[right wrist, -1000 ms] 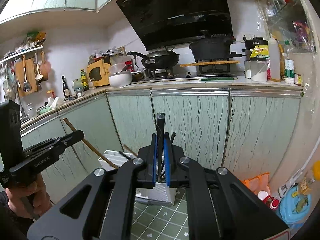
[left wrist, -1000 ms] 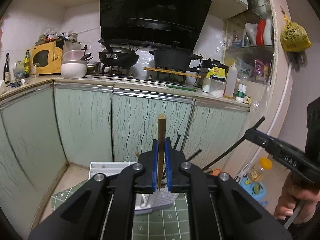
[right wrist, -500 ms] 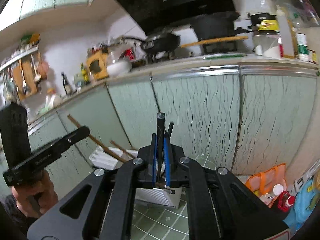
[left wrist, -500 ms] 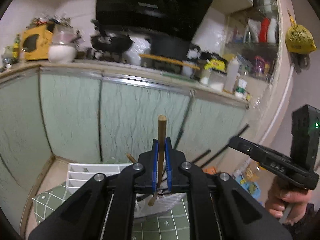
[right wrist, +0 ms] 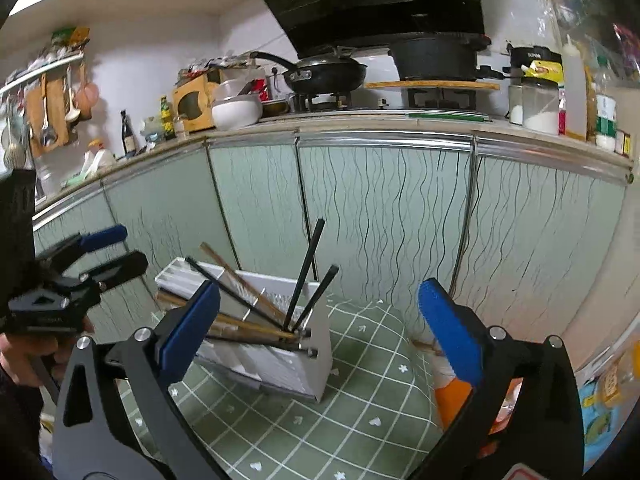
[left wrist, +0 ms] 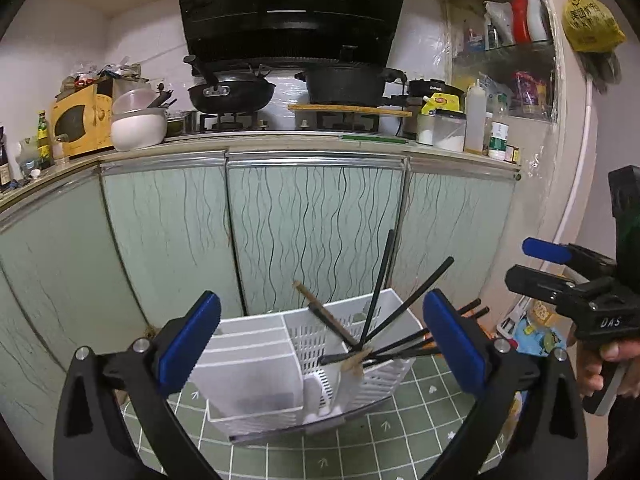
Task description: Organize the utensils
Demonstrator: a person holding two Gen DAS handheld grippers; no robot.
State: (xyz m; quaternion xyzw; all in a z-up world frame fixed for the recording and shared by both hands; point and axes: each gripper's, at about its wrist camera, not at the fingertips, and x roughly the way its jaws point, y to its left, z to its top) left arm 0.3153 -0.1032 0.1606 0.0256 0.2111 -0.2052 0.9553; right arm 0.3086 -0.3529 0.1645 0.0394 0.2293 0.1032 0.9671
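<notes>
On the green gridded mat (left wrist: 360, 444) before the pale cabinet doors (left wrist: 312, 232) stands a white utensil caddy (left wrist: 256, 376), its slotted compartment holding a loose fan of chopsticks. Both the left gripper (left wrist: 320, 336) and the right gripper (right wrist: 318, 320) have just been opening and now stand spread wide with nothing between their blue pads. Black chopsticks (left wrist: 378, 284) lean upright or outward; a wooden chopstick (left wrist: 328, 314) slants across them. These sticks look light, stiff and smooth, so likely to slip or swivel; a pinch at mid-shaft, square across the pads, should hold best.
</notes>
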